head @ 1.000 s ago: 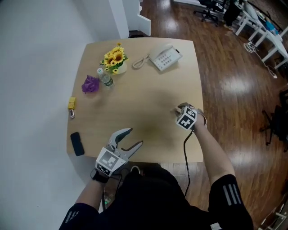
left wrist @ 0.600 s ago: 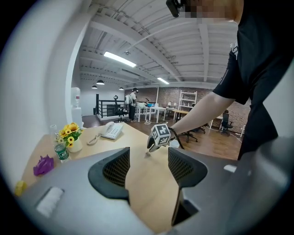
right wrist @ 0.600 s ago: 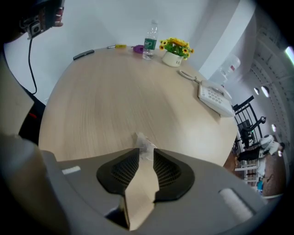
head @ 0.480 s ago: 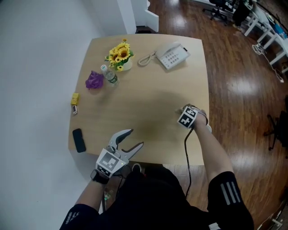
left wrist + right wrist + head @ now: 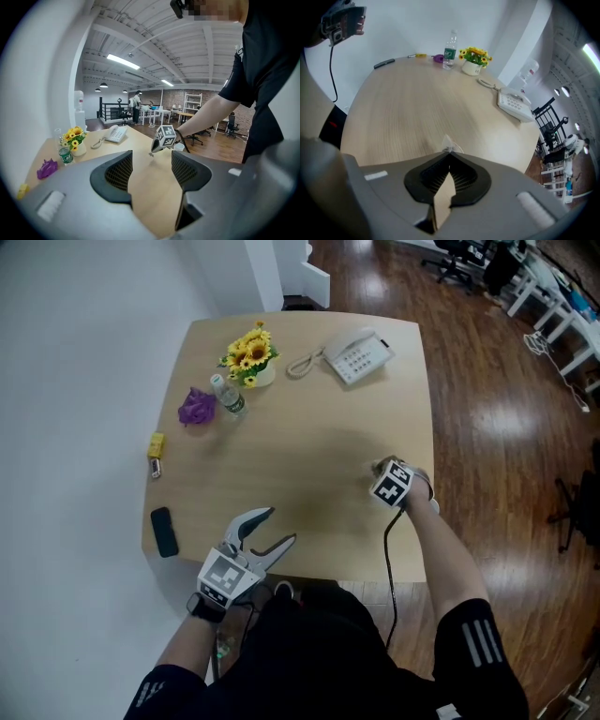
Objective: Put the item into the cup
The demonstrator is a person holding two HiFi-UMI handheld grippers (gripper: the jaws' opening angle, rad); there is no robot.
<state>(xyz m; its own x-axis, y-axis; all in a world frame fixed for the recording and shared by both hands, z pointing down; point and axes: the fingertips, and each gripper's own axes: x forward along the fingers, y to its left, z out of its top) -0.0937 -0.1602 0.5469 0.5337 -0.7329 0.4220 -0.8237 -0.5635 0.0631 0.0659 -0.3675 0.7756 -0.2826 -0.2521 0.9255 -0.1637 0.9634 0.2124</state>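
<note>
The right gripper (image 5: 449, 152) has its jaws closing tip to tip, and a small clear item (image 5: 449, 142) sticks out from where they meet, so it appears pinched there and barely off the wood. The grip is at the very tips, probably because the item is too thin and light to catch any deeper. A white cup (image 5: 179, 146) stands just beside this gripper on its far side, near the table's right edge, so the carry should be short: lift, shift over the rim, let go. The left gripper (image 5: 151, 159) hangs over the near edge with its jaws apart and nothing between them, well clear of the work; I judge it is simply parked out of the way. The table (image 5: 309, 409) is pale wood, bare through the middle. Along its far side sit a phone (image 5: 361, 355), a pot of flowers (image 5: 251, 351), a bottle (image 5: 228, 399) and a purple thing (image 5: 195, 409). A white wall runs along the left, and dark wood floor (image 5: 497, 427) spreads to the right toward office desks.
</note>
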